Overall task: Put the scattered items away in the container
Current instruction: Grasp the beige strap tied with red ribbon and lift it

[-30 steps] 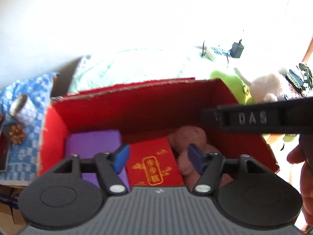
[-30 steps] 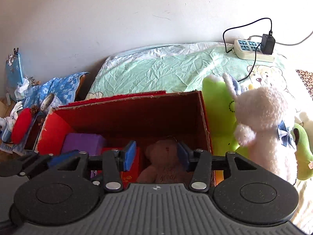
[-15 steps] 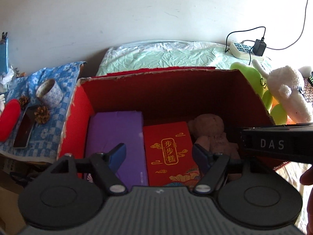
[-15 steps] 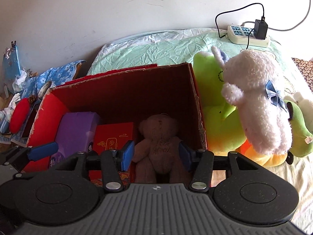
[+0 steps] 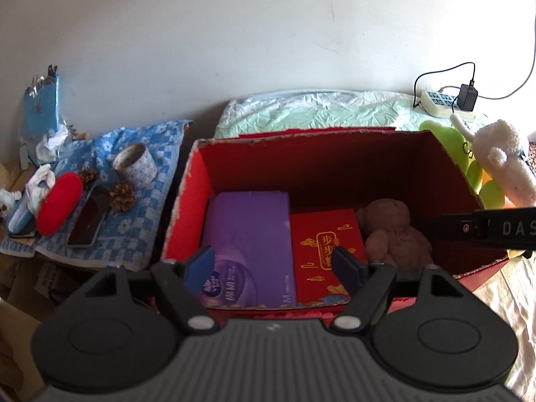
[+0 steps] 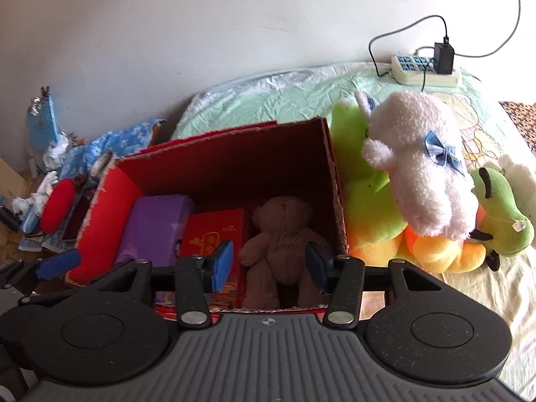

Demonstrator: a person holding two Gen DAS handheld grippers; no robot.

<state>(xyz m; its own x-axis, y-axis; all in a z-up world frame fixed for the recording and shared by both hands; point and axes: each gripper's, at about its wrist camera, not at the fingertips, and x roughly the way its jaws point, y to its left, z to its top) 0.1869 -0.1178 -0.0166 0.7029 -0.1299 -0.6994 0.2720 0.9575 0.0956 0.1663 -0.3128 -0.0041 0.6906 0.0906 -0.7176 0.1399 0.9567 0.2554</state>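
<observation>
A red cardboard box (image 5: 187, 201) (image 6: 335, 181) stands open on the bed. Inside lie a purple tissue pack (image 5: 248, 231) (image 6: 150, 227), a red packet with gold print (image 5: 321, 244) (image 6: 214, 231) and a brown teddy bear (image 5: 392, 234) (image 6: 284, 234). My left gripper (image 5: 273, 268) is open and empty above the box's near edge. My right gripper (image 6: 268, 263) is open and empty just above the bear's legs. A white plush (image 6: 425, 164) (image 5: 502, 157) leans on a green and orange plush (image 6: 372, 207) right of the box.
A blue checked cloth (image 5: 134, 207) left of the box holds a tape roll (image 5: 134, 165), pine cones (image 5: 122, 197), a red case (image 5: 58, 207) and a phone (image 5: 87, 222). A power strip with charger (image 6: 425, 67) lies on the pale green bedding by the wall. A green plush (image 6: 502, 221) lies at the right.
Both grippers have pulled back and up from the box, so more of its inside and surroundings show. The left gripper's fingers have spread wider. Both stay empty.
</observation>
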